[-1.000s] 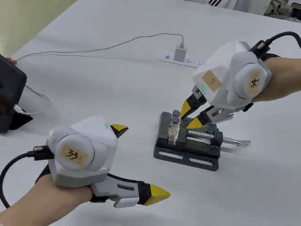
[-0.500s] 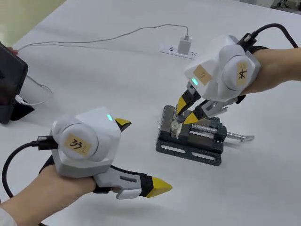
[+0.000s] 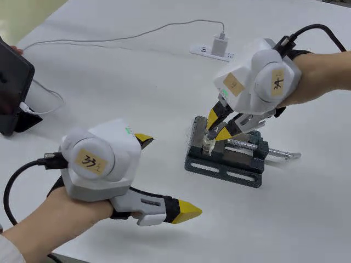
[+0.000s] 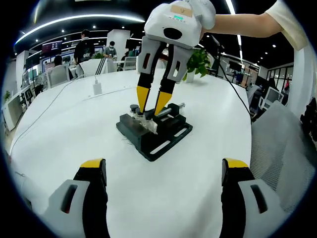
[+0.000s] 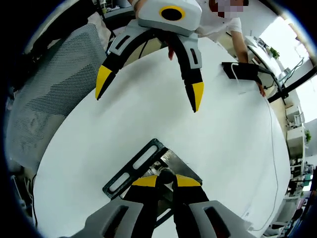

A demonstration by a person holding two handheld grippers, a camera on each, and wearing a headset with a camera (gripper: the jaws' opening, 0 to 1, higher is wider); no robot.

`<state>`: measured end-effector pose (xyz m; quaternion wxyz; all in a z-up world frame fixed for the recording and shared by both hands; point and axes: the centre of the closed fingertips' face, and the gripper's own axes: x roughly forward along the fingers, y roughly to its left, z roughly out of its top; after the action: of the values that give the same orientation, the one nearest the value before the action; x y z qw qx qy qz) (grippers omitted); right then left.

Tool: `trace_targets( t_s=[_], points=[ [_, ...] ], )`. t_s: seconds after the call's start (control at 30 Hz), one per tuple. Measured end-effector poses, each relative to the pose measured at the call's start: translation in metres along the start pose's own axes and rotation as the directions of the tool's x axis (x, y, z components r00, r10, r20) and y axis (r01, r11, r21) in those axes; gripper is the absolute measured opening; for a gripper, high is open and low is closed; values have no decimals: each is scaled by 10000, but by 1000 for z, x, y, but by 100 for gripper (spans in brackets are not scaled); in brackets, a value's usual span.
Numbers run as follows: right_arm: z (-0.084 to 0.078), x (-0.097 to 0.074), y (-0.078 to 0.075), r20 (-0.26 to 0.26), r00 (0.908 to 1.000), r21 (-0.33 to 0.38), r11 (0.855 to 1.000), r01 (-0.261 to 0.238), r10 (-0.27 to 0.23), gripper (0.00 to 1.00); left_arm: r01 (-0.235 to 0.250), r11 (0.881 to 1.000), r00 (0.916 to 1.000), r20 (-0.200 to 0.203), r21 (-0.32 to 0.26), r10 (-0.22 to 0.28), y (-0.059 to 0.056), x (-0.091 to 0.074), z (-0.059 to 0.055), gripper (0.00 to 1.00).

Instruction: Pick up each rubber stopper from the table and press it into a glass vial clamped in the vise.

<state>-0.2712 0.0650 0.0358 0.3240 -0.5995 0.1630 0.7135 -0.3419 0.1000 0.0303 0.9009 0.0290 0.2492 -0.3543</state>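
We see the right gripper [image 3: 215, 127] clenched on a dark rubber stopper [image 5: 166, 175] atop the glass vial [image 3: 208, 143] in the black vise [image 3: 225, 164], while the left gripper [image 3: 166, 175] hovers released, jaws wide, at the vise's 8 o'clock over the white table [image 3: 137, 82].

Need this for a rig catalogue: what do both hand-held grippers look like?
The left hand-held gripper and right hand-held gripper match: white rounded bodies, black jaws with yellow tips, tan handwritten stickers, black rear cables. The person wears a pale short sleeve.
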Motion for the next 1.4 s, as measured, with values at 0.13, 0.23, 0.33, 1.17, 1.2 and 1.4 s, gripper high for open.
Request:
trace_targets(
  t_s=[0.13,0.23,0.33,1.17,1.2,1.4],
  points=[
    [0,0,-1,-84,10000,182,9998,0,1,6,27,10000,10000,-4,-56,-27,-1,0,-1,96],
    [0,2,-2,-151,9999,264,9996,-43,47,6,40,10000,10000,-1,-67,-40,-2,1,-2,96],
    [-2,3,-3,-262,9996,402,9992,-72,83,6,44,9999,10000,1,-97,-44,-2,1,-3,96],
    [-1,5,-4,-36,9997,2523,9674,227,-225,4,137,9998,9999,24,-129,-137,-7,4,-2,95],
    [-1,4,-3,-5,9995,2531,9670,305,-314,4,152,9998,9999,14,-139,-151,-8,4,-2,95],
    [0,4,-1,154,9960,2162,9728,830,-884,4,160,9998,9999,48,-145,-159,-9,4,-4,95]
  ],
)
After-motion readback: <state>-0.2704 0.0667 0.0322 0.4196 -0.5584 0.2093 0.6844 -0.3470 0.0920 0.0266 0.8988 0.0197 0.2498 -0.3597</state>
